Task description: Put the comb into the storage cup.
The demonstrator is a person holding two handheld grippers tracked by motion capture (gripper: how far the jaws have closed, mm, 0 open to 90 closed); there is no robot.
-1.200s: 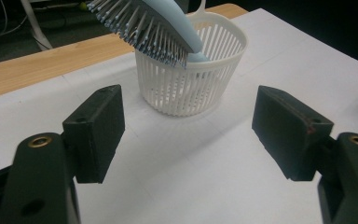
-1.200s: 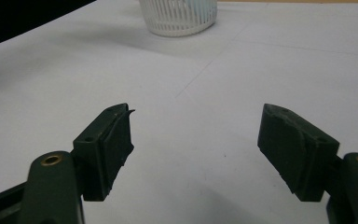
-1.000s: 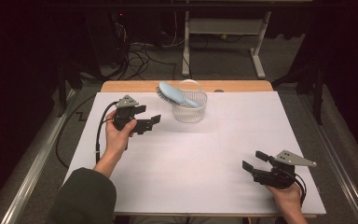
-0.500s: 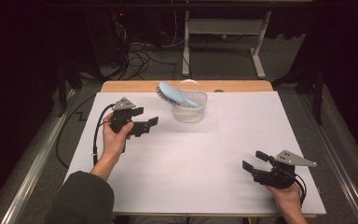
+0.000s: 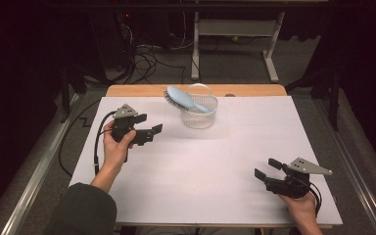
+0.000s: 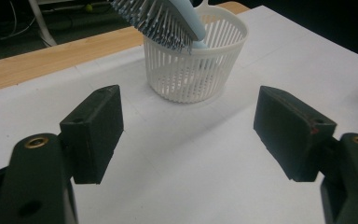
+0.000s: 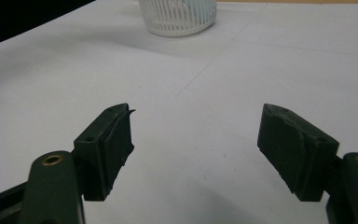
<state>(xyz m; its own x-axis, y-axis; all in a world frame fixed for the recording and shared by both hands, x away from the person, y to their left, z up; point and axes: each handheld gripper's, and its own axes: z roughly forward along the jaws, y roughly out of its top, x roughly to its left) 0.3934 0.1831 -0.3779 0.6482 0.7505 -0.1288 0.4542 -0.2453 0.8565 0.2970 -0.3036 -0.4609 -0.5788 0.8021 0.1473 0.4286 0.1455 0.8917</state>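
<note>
White paper covers my worktop [image 5: 196, 166]. At twelve o'clock, near the far edge, stands a white slotted basket [image 5: 199, 113], and the pale blue hairbrush [image 5: 183, 99] leans in it, its bristled head sticking out over the rim toward ten o'clock. My left fingers [image 5: 149, 128] hang at about ten o'clock, spread wide and empty, aimed at the basket nearby. My right fingers [image 5: 267, 169] sit at four o'clock, also parted with nothing between them, well apart from the basket.

Pale blue hairbrush [image 5: 184, 98], white slatted basket [image 5: 199, 116]
</note>
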